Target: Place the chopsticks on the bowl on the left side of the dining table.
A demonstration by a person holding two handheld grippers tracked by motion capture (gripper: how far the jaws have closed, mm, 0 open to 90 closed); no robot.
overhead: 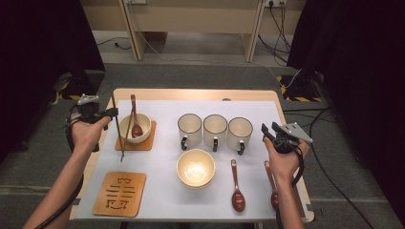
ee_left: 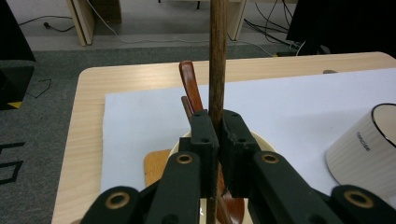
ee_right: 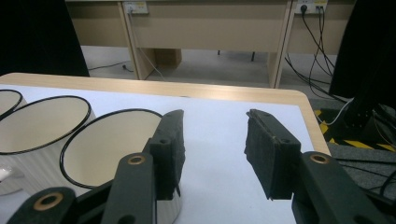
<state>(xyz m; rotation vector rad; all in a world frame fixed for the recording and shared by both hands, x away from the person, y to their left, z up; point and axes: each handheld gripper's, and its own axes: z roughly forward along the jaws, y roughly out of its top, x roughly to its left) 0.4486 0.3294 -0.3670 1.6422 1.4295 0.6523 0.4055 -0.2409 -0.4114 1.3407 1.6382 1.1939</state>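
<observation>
My left gripper (overhead: 112,113) is shut on a long dark wooden chopstick (overhead: 118,131) that stands nearly upright, just left of a small cream bowl (overhead: 142,125). In the left gripper view the chopstick (ee_left: 217,56) rises between the closed pads of the left gripper (ee_left: 218,135). A brown spoon (overhead: 135,121) rests in that bowl, which sits on a wooden coaster (overhead: 149,142); its handle (ee_left: 190,86) shows behind the jaws. My right gripper (overhead: 268,131) hovers open and empty at the table's right, beside the mugs, its jaws wide apart (ee_right: 214,149).
Three cream mugs (overhead: 215,130) stand in a row at mid-table; the nearest mug (ee_right: 116,140) is left of the right jaws. A larger bowl (overhead: 196,168), two spoons (overhead: 237,186) (overhead: 272,183) and a second coaster (overhead: 119,193) lie toward the front.
</observation>
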